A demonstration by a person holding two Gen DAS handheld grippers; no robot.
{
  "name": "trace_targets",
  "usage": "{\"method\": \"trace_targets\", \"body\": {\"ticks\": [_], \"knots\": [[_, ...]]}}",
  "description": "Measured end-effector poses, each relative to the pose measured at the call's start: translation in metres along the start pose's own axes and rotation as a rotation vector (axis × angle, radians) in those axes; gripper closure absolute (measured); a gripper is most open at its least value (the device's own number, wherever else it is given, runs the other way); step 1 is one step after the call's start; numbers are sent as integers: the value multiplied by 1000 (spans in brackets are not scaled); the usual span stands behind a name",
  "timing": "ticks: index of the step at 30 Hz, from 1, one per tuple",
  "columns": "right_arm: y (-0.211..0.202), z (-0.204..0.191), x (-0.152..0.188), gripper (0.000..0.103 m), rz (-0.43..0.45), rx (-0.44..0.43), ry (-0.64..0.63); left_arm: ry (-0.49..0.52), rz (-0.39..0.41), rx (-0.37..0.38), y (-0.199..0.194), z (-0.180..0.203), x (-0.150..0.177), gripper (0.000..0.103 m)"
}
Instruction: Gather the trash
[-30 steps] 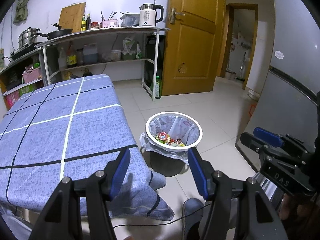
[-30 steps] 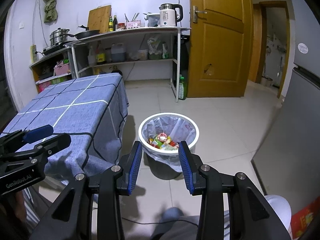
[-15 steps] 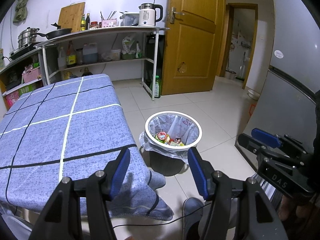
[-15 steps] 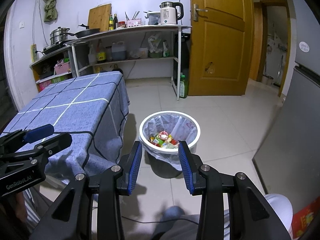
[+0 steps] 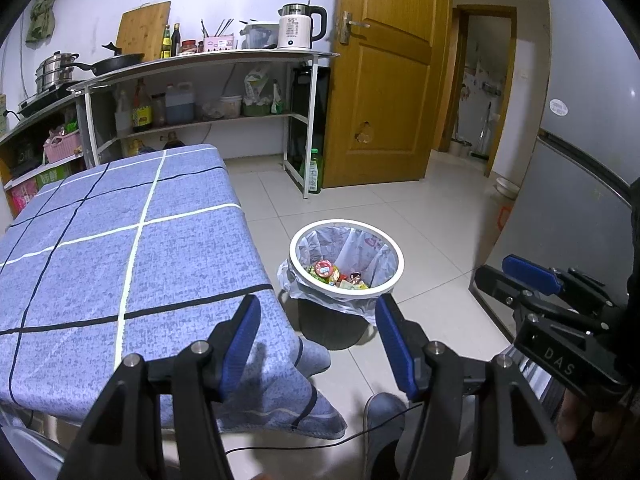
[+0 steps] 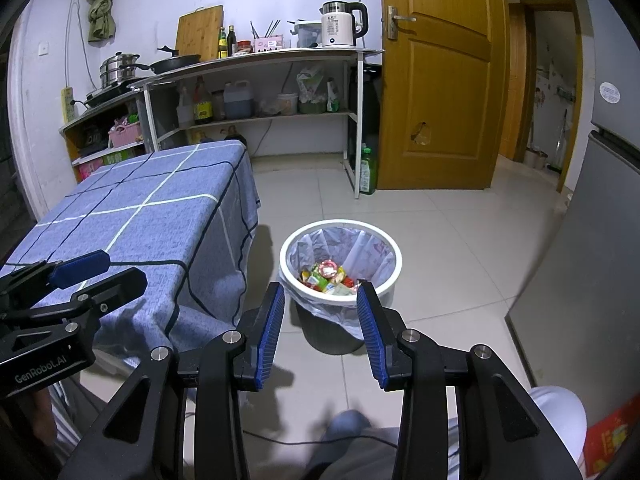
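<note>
Trash bin (image 5: 346, 264) stands on the tiled floor (image 5: 432, 216), just beside the corner of the counter under its blue checked cloth (image 5: 132, 248). White rim ring, thin plastic liner (image 6: 340, 246) folded over it and hanging loose outside. Colourful wrappers (image 6: 326, 278) lie at the bottom of the liner; the bin is far from full.

Handling, my judgement: wrappers are light, crinkly and slippery, so a shallow pinch would slip. The liner is soft film and tears easily. If I lift it, I take the bunched overhang at the rim, not the thin wall. The bin itself looks light and could tip if I pull sideways.

Left gripper (image 5: 316, 344): fingers wide apart, nothing between them, touching nothing. It hangs over the counter corner, aimed toward the bin.

Right gripper (image 6: 320, 328): fingers apart, somewhat narrower than the left pair, empty, no contact. The bin sits framed between the blue pads (image 6: 271, 332), below and ahead.

No loose trash visible on cloth or floor from either wrist view.
</note>
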State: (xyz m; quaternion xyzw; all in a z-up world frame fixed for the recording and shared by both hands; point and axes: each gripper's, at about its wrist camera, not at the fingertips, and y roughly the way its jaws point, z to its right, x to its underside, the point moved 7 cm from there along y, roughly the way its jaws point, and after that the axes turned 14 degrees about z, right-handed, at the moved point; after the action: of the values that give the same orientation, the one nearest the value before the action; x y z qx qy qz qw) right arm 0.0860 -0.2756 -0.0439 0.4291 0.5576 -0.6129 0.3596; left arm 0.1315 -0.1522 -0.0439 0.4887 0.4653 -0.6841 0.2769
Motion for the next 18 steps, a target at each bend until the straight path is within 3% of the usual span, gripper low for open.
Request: {"method": "trace_targets", "body": {"ticks": [18], "knots": [[-1,-1,2,64,-6,-2,1,-9,-14,-2,0,0,5,41]]}}
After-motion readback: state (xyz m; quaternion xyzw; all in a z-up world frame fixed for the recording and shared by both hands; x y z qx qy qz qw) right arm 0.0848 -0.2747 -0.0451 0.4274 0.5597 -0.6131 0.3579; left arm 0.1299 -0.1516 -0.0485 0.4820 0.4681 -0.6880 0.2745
